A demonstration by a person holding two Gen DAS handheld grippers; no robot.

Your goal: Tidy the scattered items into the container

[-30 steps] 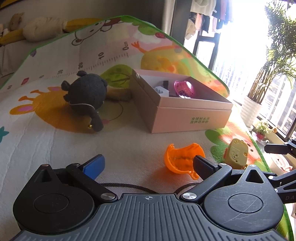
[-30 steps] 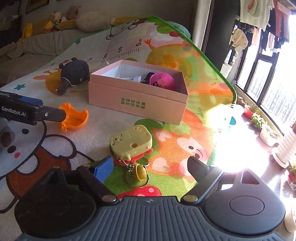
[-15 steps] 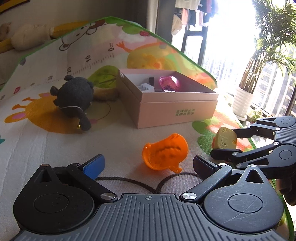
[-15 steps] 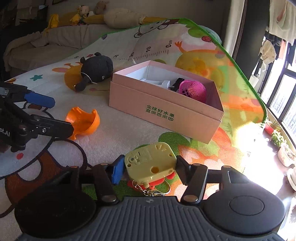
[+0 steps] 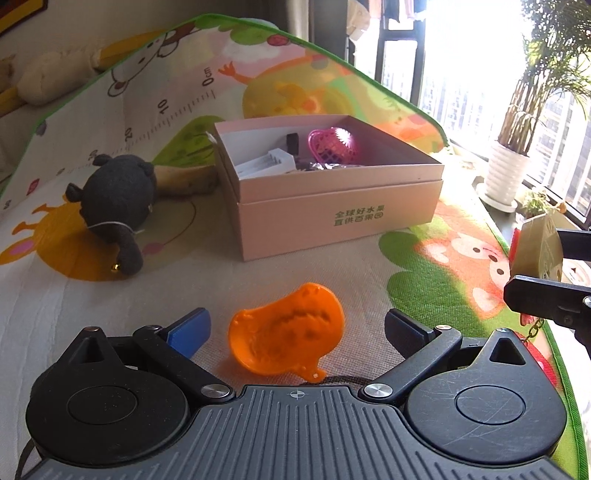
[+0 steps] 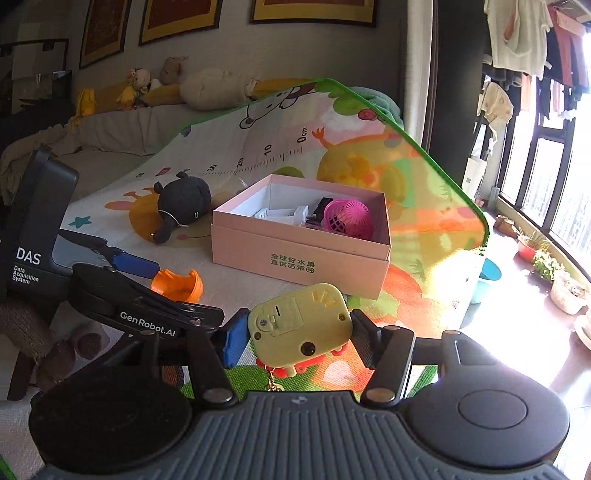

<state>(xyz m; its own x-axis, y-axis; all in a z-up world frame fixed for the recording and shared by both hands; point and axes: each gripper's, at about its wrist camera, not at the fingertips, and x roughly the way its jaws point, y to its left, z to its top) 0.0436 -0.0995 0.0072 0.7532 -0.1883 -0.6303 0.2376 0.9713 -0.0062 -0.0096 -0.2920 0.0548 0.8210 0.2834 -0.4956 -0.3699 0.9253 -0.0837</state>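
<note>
Since a second ago your right gripper lifted the yellow toy, clamped; left gripper closing around orange cup, untouched, dead ahead.

Potted palm; framed pictures
</note>
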